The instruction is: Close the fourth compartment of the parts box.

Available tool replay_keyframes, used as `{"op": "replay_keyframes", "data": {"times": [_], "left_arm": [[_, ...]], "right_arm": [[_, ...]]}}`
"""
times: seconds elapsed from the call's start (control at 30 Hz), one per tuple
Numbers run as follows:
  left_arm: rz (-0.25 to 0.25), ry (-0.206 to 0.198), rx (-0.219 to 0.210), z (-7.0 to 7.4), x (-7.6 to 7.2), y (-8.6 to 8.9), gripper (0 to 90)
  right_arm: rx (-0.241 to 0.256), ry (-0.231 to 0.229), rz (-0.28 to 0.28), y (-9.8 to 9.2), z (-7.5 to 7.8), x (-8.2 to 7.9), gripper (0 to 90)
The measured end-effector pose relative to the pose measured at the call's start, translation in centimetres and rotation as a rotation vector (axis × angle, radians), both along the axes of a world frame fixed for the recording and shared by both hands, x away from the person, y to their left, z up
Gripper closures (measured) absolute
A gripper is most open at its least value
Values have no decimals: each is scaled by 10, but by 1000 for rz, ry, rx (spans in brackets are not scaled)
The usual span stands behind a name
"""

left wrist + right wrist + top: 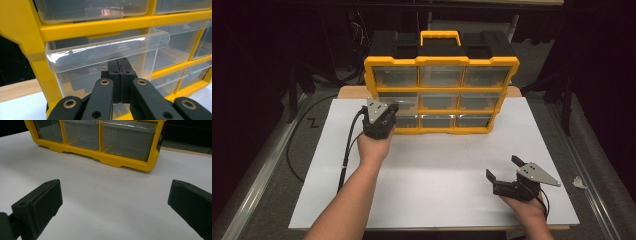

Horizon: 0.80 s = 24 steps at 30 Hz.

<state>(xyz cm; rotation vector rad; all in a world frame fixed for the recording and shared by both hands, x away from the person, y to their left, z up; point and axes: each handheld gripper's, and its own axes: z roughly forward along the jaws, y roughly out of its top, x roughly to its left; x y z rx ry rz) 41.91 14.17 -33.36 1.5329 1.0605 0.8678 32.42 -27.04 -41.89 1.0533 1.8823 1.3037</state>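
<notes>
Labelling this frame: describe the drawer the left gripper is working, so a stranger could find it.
Find the yellow organizer standing at the table's far edge. The drawer is clear plastic, in its left column. Unlike its flush neighbours, it sticks out slightly, with the left gripper shut at its front.

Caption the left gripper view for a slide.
Left tool shut, tips at a protruding clear plastic drawer in the yellow organiser.

Glossy clear plastic is showing on the drawer (107, 50) sitting in the smooth yellow plastic organizer (441, 95), which is resting on the matt white worktop (437, 170).
</notes>
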Motion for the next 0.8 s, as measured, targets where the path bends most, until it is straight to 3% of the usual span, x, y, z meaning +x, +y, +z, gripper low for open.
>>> {"op": "replay_keyframes", "data": {"times": [0.67,0.8], "left_arm": [[39,35,3,4,24,-1,897],[41,24,15,3,24,-2,897]], "right_arm": [[18,8,-1,-1,-1,1,8],[18,8,-2,-2,-1,1,8]]}}
